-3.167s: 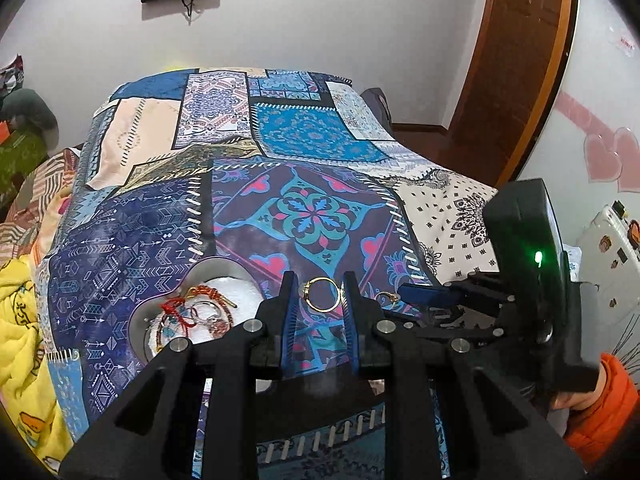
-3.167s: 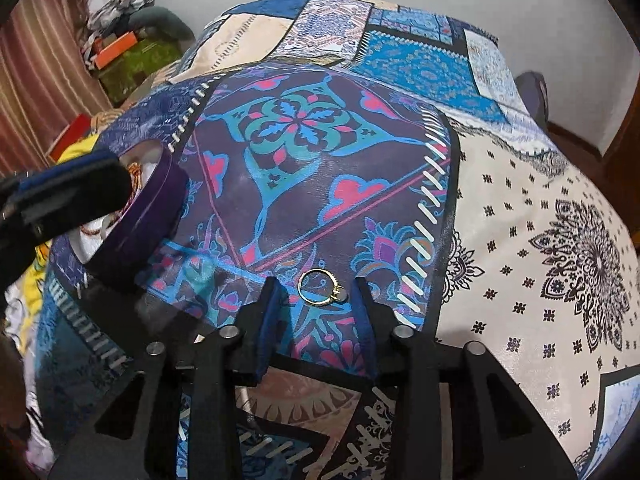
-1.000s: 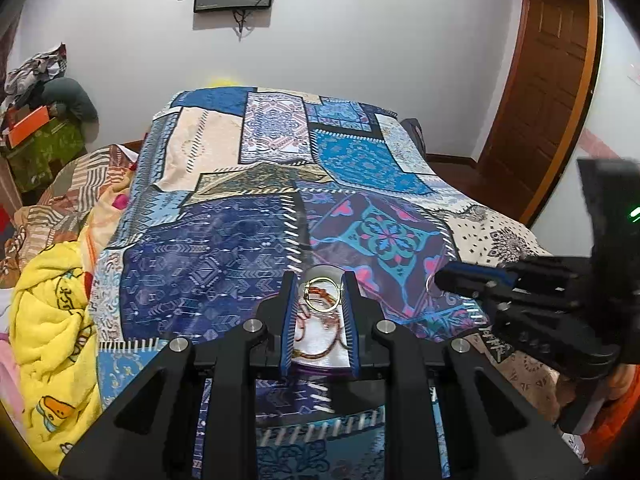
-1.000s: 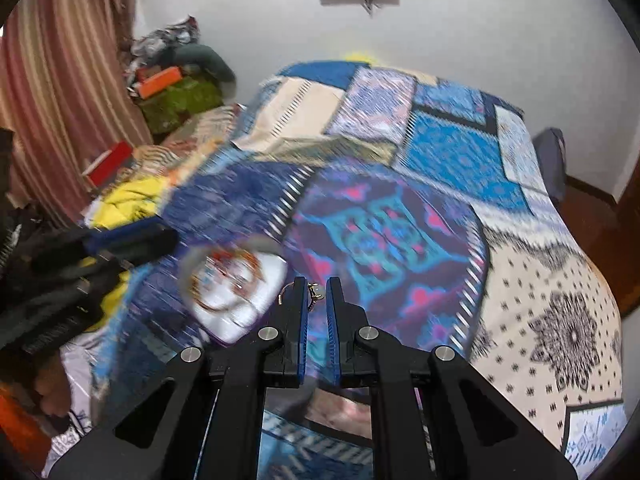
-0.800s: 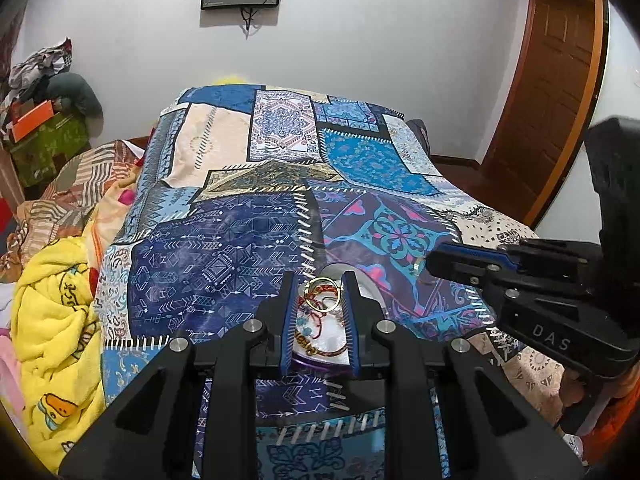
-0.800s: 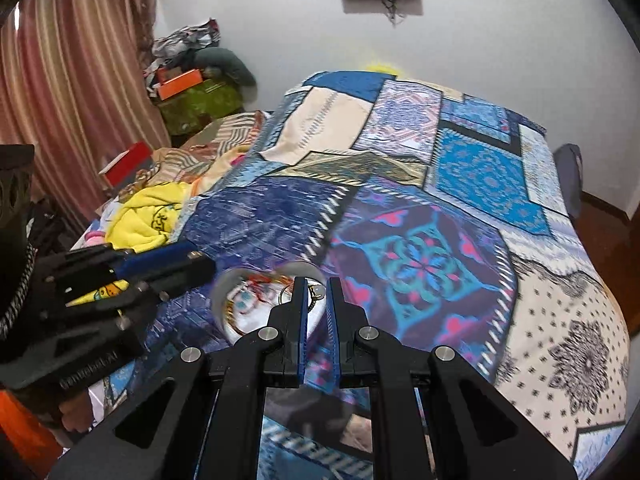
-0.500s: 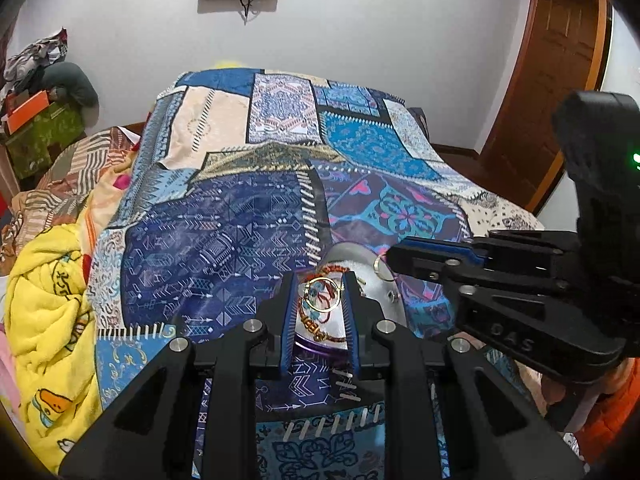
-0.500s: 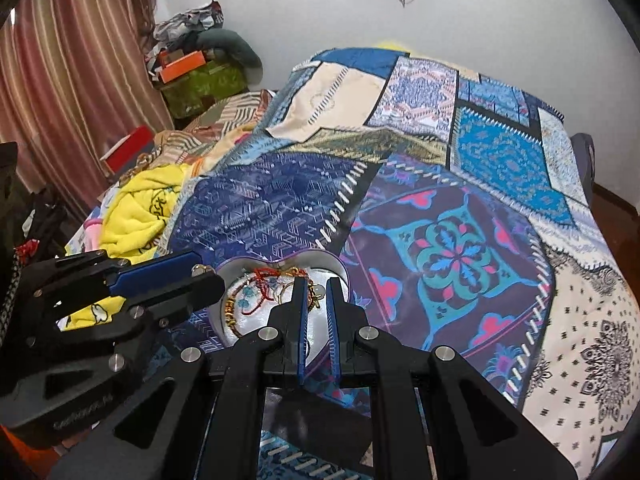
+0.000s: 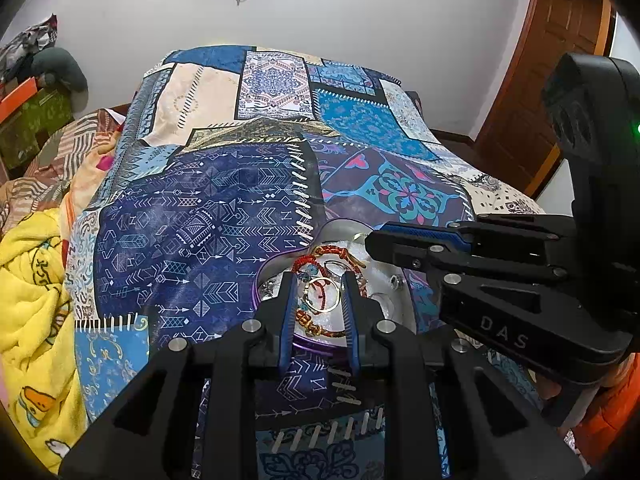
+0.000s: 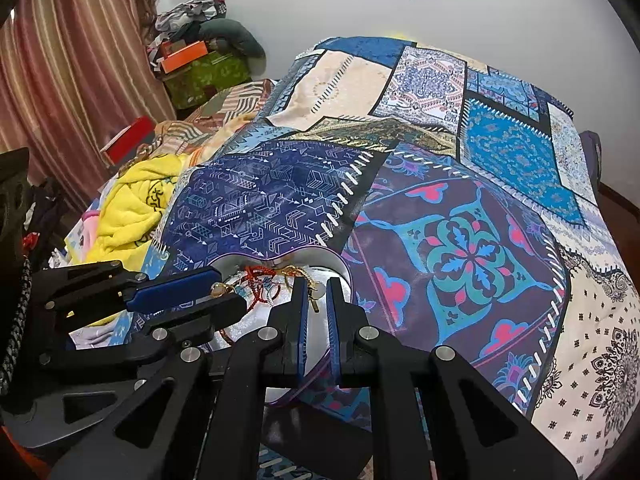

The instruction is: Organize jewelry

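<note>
A purple heart-shaped box (image 9: 260, 280) with a white lining lies on the patterned bedspread and holds red and gold bracelets (image 9: 320, 258). My left gripper (image 9: 319, 297) is shut on a gold hoop (image 9: 322, 296) just above the box. My right gripper (image 10: 315, 296) is shut on a small gold ring (image 10: 314, 302) over the same box (image 10: 345, 270). The right gripper also shows in the left wrist view (image 9: 374, 238), reaching in from the right. The left gripper shows in the right wrist view (image 10: 218, 294).
The bedspread (image 9: 208, 208) covers the whole bed. A yellow blanket (image 9: 28, 280) is bunched at the left edge. Boxes and clothes (image 10: 196, 64) are piled by the wall, next to a striped curtain (image 10: 68, 68). A wooden door (image 9: 556, 80) stands at the right.
Both grippers have come down closer over the heart-shaped box, each still holding its piece. Earlier the right gripper closed on the ring that lay on the bedspread.
</note>
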`<action>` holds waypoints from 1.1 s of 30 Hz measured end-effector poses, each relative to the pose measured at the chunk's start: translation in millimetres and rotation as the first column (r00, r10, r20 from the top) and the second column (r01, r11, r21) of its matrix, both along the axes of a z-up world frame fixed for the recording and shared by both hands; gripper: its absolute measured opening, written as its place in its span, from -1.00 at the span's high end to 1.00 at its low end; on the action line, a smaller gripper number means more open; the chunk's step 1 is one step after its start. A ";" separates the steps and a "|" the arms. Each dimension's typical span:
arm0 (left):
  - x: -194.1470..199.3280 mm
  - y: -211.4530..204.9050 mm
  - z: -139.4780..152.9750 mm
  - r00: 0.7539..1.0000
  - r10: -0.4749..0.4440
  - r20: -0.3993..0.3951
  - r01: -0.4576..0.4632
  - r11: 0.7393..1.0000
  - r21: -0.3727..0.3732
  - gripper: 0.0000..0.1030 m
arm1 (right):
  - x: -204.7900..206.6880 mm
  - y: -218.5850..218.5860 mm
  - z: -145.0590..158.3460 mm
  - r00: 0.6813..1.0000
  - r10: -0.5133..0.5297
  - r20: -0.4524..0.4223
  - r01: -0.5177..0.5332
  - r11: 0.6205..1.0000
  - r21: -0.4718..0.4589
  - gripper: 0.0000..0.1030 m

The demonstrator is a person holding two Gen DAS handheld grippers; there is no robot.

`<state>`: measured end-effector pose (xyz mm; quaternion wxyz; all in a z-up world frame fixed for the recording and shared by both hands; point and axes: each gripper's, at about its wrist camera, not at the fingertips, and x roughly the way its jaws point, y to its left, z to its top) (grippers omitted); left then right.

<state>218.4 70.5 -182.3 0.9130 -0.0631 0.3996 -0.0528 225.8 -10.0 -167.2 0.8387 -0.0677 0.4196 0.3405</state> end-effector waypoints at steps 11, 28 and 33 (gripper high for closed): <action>-5.3 2.7 11.3 1.000 0.026 0.015 -0.027 0.999 0.018 0.48 | -9.8 -14.2 22.7 1.000 -0.025 0.017 0.024 0.999 0.038 0.76; -98.2 -7.0 146.6 0.937 0.102 0.333 -0.121 0.992 0.038 0.48 | -121.4 -72.5 166.9 0.933 -0.141 0.331 0.046 0.959 0.280 0.76; -144.9 -13.8 191.7 0.873 0.119 0.472 -0.147 0.989 0.022 0.30 | -164.1 -79.2 192.7 0.881 -0.195 0.432 0.046 0.942 0.332 0.46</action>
